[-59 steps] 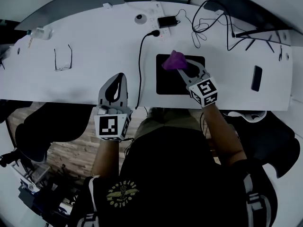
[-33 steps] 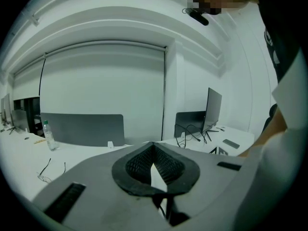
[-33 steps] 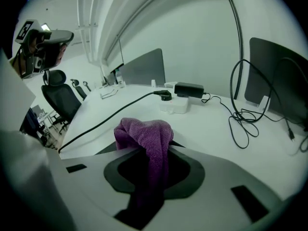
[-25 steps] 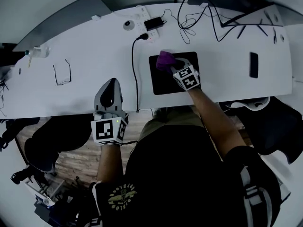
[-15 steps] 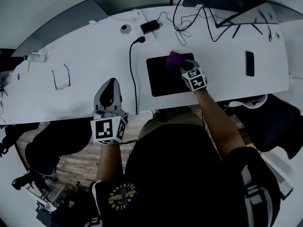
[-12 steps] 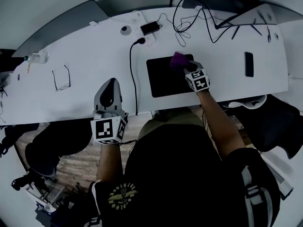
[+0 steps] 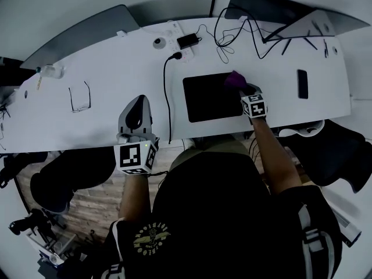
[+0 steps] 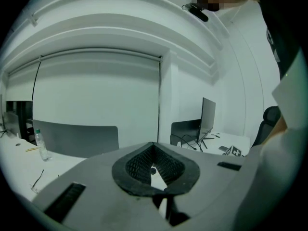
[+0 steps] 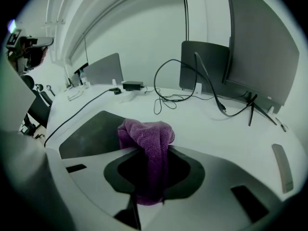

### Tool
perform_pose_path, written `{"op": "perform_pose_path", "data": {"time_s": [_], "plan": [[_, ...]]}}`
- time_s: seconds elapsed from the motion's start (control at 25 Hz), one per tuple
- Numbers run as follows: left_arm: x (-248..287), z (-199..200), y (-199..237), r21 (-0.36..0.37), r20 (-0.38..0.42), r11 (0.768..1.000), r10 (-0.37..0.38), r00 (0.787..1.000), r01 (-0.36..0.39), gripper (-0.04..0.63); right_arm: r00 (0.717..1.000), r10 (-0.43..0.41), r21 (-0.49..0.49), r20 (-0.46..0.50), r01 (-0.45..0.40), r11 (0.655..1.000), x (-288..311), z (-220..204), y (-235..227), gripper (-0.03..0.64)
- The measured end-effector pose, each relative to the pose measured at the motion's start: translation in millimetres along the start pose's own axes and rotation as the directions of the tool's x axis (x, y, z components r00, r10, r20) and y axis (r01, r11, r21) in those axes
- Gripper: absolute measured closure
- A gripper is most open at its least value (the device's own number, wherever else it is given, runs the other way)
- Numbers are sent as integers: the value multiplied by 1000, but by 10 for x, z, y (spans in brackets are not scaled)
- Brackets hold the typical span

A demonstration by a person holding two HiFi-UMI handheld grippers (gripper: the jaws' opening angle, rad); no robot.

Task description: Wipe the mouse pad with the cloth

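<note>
Lying near the front edge of your white desk [image 7: 116,68], the black rectangular mouse pad [image 7: 210,96] has your right gripper [image 7: 243,88] at its far right corner. Your left gripper [image 7: 137,100], jaws pressed together, sits over the desk's front edge, well left of the pad. Your right jaws clamp the bunched purple terry cloth [image 7: 235,79] at that pad corner.

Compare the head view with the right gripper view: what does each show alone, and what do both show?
Head view only: the square-marker cube on the right gripper, and the brown wooden floor in front of the white desk. Right gripper view only: the jaws shut on a fold of the purple terry cloth, which hangs down between them. Both: that cloth, the black rectangular mouse pad, the desk and the tangled black cables.
</note>
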State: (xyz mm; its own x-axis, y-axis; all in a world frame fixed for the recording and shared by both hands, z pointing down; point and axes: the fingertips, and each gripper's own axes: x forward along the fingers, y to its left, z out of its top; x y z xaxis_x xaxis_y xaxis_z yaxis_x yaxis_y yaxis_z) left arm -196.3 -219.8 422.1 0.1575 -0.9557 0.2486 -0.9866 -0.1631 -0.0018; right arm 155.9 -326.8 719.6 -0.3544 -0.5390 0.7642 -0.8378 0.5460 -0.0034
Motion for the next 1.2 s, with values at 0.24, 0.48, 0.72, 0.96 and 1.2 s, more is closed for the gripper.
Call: {"op": "perform_pose_path", "data": {"time_s": [0.24, 0.48, 0.72, 0.96, 1.2], "plan": [[-145, 62, 53, 0, 26, 1000, -10, 1000, 10, 594, 984, 85, 38, 153, -92, 995, -498, 392, 406, 531], [-327, 69, 121, -3, 41, 1000, -13, 999, 13, 594, 941, 234, 12, 243, -245, 970, -799, 707, 1138, 531], [-600, 55, 141, 8, 36, 1000, -21, 999, 21, 592, 905, 356, -51, 234, -355, 934, -739, 764, 1881, 531], [-843, 18, 307, 10, 27, 1000, 6, 1000, -6, 594, 898, 412, -111, 154, -399, 910, -479, 578, 2392, 531], [-959, -46, 325, 15, 13, 1000, 7, 1000, -7, 594, 921, 388, -125, 30, -382, 916, -101, 182, 2521, 531]]}}
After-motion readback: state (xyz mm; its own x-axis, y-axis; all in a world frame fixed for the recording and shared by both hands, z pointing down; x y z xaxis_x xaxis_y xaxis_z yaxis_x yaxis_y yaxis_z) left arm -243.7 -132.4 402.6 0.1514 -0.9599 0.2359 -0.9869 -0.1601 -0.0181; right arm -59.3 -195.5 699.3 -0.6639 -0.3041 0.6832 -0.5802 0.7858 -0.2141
